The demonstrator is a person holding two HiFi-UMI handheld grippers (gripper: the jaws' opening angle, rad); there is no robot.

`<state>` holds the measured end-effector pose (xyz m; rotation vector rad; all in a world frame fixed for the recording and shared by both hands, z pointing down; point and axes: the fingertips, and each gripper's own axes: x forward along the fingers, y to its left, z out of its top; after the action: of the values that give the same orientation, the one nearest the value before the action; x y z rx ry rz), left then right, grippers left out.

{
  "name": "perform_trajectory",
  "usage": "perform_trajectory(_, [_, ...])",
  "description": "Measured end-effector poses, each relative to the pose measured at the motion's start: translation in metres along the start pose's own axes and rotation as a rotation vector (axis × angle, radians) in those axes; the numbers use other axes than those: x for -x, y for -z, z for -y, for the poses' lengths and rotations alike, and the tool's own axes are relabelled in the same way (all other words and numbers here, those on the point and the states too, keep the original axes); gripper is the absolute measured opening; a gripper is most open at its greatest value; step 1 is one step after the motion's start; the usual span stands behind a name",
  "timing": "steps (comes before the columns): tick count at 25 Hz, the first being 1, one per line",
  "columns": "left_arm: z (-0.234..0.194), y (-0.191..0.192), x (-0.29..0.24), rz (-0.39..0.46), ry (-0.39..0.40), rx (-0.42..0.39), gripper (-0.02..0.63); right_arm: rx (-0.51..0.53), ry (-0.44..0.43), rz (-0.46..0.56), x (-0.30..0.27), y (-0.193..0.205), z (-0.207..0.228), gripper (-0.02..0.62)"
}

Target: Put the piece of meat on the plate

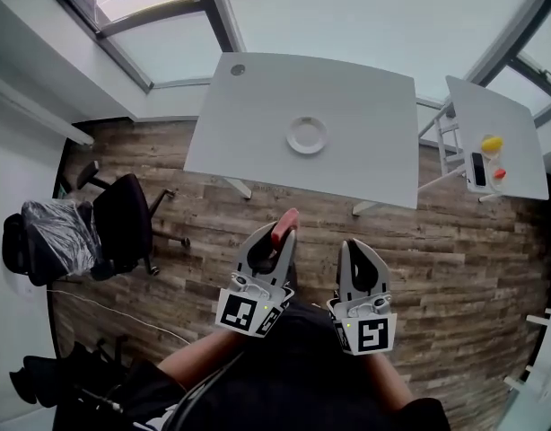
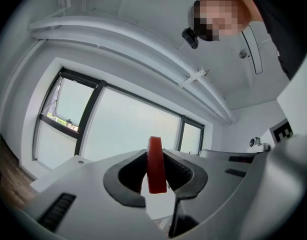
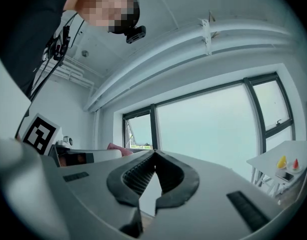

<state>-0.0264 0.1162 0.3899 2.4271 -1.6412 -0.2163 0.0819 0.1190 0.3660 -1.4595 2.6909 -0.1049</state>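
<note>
Daylight from tall, dark-framed windows (image 1: 136,3) fills a white-walled room, where a long white table (image 1: 258,124) stands on the wood-plank floor (image 1: 455,277) ahead of the left gripper (image 1: 283,232) and the right gripper (image 1: 352,245). A smaller side table (image 1: 513,128) sits off beyond the right gripper. A black office chair (image 1: 127,218) stands to the left of the left gripper.

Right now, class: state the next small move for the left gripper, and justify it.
Probably carry the left gripper forward toward the plate: it grips the piece of meat, and the plate lies on the table ahead, not yet reached.
</note>
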Motion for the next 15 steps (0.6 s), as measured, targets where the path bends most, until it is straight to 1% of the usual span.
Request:
perform_trajectory(4, [-0.033,-0.012,-0.027,0.016,-0.009,0.019,0.089,0.003,-0.002,-0.007,-0.047,-0.002,-0.003,0.003])
perform_trajectory(7, [-0.054,-0.018,-0.041,0.013,-0.004,0.021,0.089,0.030,-0.008,-0.016,-0.073,-0.005,-0.007,0.003])
perform_trajectory(11, [-0.075,-0.022,-0.054,0.015,0.000,0.040,0.089,0.046,-0.009,-0.014,-0.103,-0.006,-0.009,0.003])
perform_trajectory(15, [-0.093,-0.024,-0.072,0.018,0.022,0.055,0.089,0.054,-0.004,-0.018,-0.133,-0.005,-0.006,0.003])
